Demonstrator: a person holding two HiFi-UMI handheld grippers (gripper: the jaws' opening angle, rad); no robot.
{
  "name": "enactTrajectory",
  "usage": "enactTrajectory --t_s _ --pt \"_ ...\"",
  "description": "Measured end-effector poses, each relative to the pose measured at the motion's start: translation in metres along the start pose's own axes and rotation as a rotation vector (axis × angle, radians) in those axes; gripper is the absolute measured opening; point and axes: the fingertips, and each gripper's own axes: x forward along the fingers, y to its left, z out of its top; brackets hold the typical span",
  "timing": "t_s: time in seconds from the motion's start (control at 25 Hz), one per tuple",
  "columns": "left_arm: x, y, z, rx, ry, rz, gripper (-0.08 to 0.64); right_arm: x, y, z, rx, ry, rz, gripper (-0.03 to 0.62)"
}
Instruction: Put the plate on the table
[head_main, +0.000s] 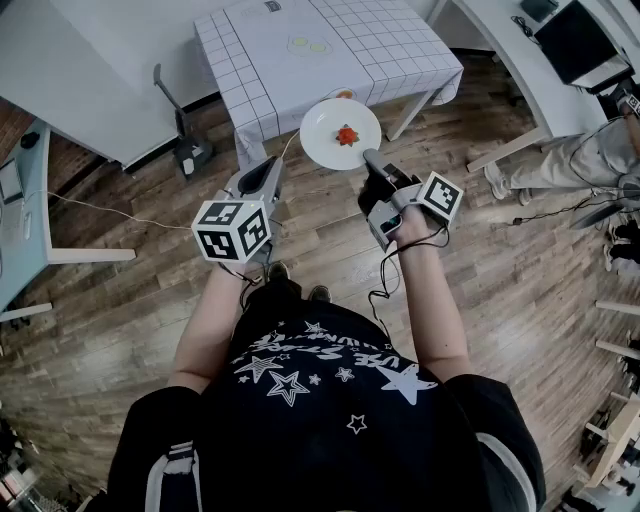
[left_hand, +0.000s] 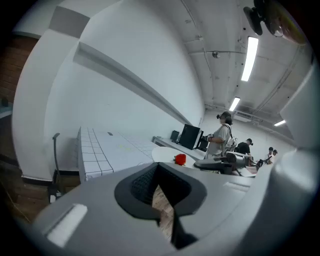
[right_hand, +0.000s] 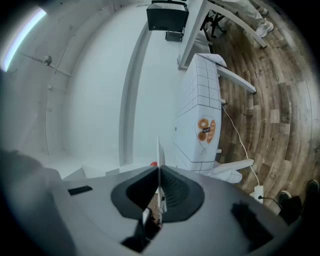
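Observation:
In the head view a white plate carrying a small red item hangs level above the wooden floor, just in front of the table with the white checked cloth. My right gripper is shut on the plate's near rim. The right gripper view shows the plate edge-on between the pads. My left gripper is held to the plate's left, shut and empty. Its own view looks over the plate and red item towards the table.
A black stand with a pole sits left of the table. White desks run along the back right with a dark monitor. A person sits at the right edge. A cable trails across the floor.

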Motion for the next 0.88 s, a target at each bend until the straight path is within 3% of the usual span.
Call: enactTrajectory --t_s 0.16,0.36,0.6,0.88 --pt "0.008 -0.006 -0.009 0.038 0.025 0.030 0.008 -0.006 -0.002 -0.002 -0.005 -0.002 0.003 0.023" --pt "0.010 -0.015 -0.017 0.051 0.046 0.008 0.008 -0.014 -0.009 -0.004 -0.007 0.001 -0.023 0.023" --pt "-0.019 -0.031 -0.013 0.085 0.002 0.001 0.009 -0.037 -0.003 -0.026 -0.033 0.006 -0.003 0.023" --pt "-0.023 -0.036 -0.015 0.067 -0.001 -0.016 0.009 -0.036 -0.001 -0.033 -0.012 0.011 -0.008 0.023"
